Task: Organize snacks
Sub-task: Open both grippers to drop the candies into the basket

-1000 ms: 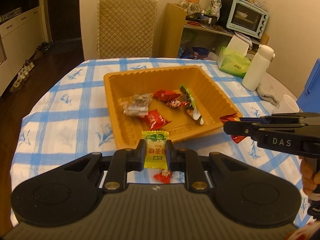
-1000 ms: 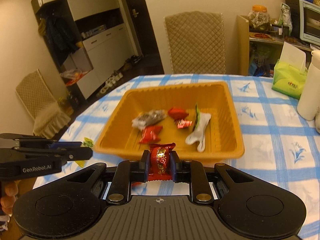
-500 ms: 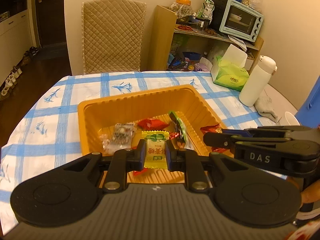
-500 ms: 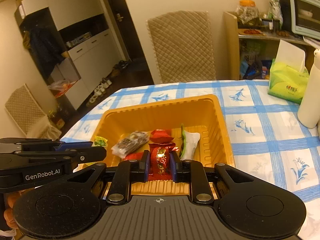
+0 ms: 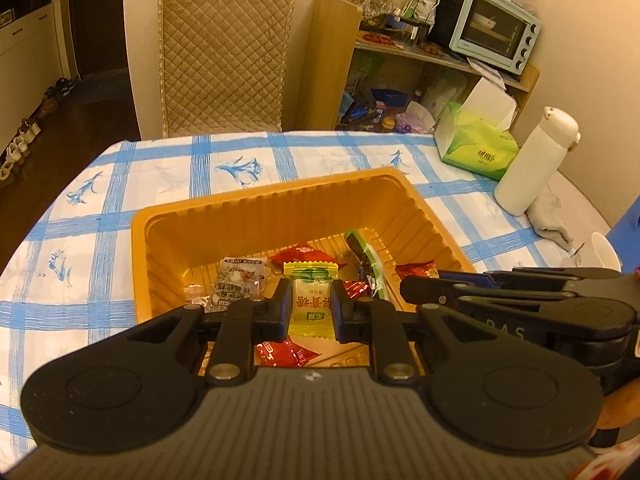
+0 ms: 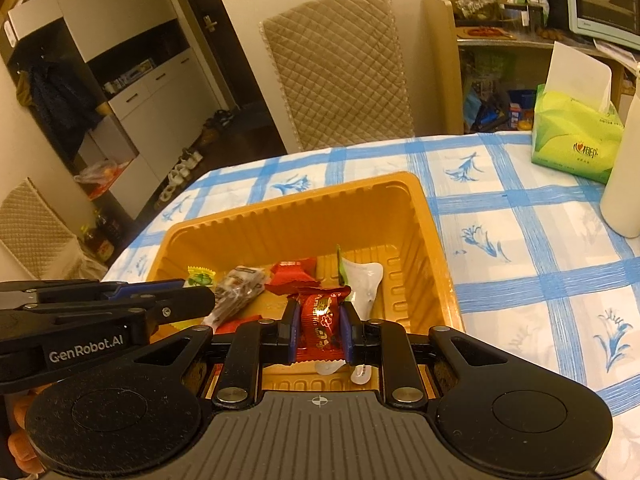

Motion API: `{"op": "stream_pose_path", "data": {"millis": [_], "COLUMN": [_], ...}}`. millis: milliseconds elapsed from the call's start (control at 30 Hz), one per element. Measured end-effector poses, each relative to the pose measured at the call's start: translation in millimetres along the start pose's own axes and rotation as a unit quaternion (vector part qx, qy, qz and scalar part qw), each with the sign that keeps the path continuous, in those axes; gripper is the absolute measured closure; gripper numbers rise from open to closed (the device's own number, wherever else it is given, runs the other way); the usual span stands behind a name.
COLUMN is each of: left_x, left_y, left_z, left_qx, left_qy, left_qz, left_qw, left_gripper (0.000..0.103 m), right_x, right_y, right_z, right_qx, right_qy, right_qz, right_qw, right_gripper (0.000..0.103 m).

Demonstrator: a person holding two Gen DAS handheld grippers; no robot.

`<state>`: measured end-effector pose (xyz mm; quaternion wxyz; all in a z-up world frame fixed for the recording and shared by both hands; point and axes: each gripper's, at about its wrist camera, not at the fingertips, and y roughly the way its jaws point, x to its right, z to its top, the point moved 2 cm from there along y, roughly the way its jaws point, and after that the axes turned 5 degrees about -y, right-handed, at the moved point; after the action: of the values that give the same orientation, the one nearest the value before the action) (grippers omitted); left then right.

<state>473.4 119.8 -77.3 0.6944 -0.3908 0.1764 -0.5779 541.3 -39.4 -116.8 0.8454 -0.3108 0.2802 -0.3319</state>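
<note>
An orange tray (image 5: 280,200) (image 6: 424,216) sits on the checked tablecloth with several wrapped snacks in it. My left gripper (image 5: 310,300) is shut on a yellow-green candy (image 5: 310,304) and holds it over the tray's near half. My right gripper (image 6: 320,322) is shut on a red candy (image 6: 320,320), also over the tray's near half. Each gripper shows in the other's view, the right one (image 5: 416,286) to the right, the left one (image 6: 200,298) to the left. In the tray lie red packets (image 5: 302,256), a clear dark packet (image 5: 236,284) and a green-white packet (image 6: 362,280).
A white bottle (image 5: 532,168), a green tissue box (image 5: 476,152), a grey cloth (image 5: 554,220) and a paper cup (image 5: 604,250) stand on the table's right side. A quilted chair (image 5: 224,56) stands behind the table. Shelves with a toaster oven (image 5: 494,28) are at the back right.
Both grippers have moved forward from the tray's near edge to over its inside, each still holding its candy.
</note>
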Motion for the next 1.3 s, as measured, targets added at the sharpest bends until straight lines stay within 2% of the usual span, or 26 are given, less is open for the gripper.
{"op": "stream_pose_path", "data": {"millis": [567,733,1300], "left_x": [-5.9,-6.5,-19.1], "left_y": [17.7,14.9,10.3], "left_z": [-3.8,-2.0,0.9], "left_qx": [-0.021,-0.015,-0.010], "left_qy": [-0.005,-0.006,-0.013], "left_qz": [0.005,0.008,0.020], "left_qw": [0.9997,0.9998,0.9997], "left_gripper": [0.084,0.070,0.063], "right_x": [4.7,4.2,-7.5], "right_y": [10.7,10.7,27.8], "right_z": [0.6,0.6,2.3], "right_qx": [-0.010,-0.009,-0.027], "right_qy": [0.006,0.006,-0.012], "right_qz": [0.002,0.004,0.015], "right_qw": [1.000,1.000,0.999], "right_gripper": [0.082,0.082,0.082]}}
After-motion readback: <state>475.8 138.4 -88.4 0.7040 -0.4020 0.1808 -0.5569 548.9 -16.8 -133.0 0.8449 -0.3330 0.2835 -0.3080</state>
